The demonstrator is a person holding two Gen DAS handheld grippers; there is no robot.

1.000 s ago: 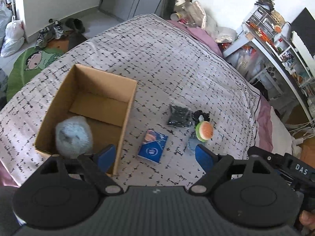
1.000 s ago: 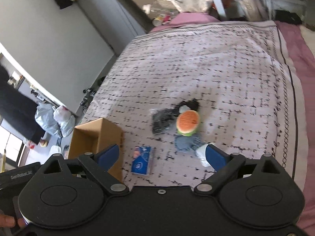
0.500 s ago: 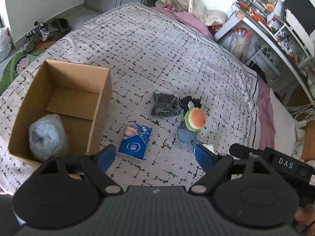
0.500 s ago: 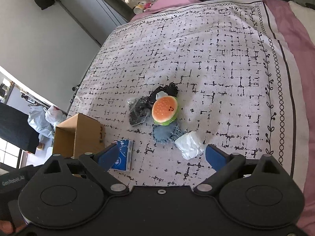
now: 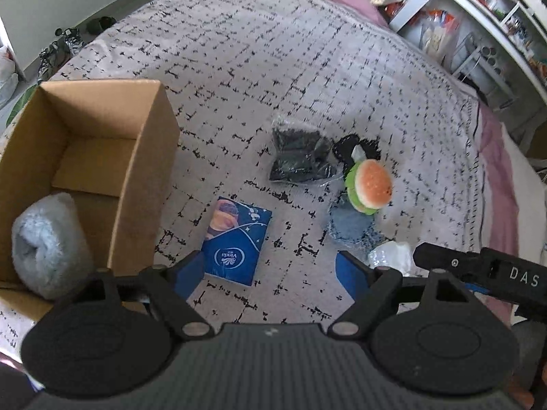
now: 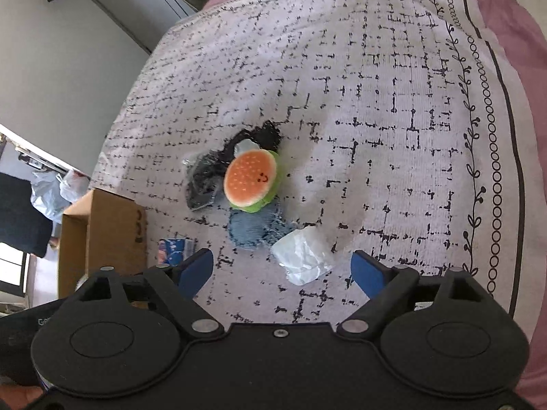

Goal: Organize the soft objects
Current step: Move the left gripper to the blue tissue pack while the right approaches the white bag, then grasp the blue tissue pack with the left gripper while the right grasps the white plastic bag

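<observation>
Orange-and-green burger plush (image 6: pixel 251 180), blue tissue pack (image 5: pixel 236 242), brown box (image 5: pixel 85 157)

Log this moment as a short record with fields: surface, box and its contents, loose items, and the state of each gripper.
surface: bed with a black-patterned white cover
box: open cardboard box on the bed's left side
in box: rolled pale blue towel
loose items: blue tissue pack; burger plush lying on a denim piece; black bagged item; white crumpled wrapper
left gripper: open, holding nothing, above the tissue pack
right gripper: open, holding nothing, above the wrapper
</observation>
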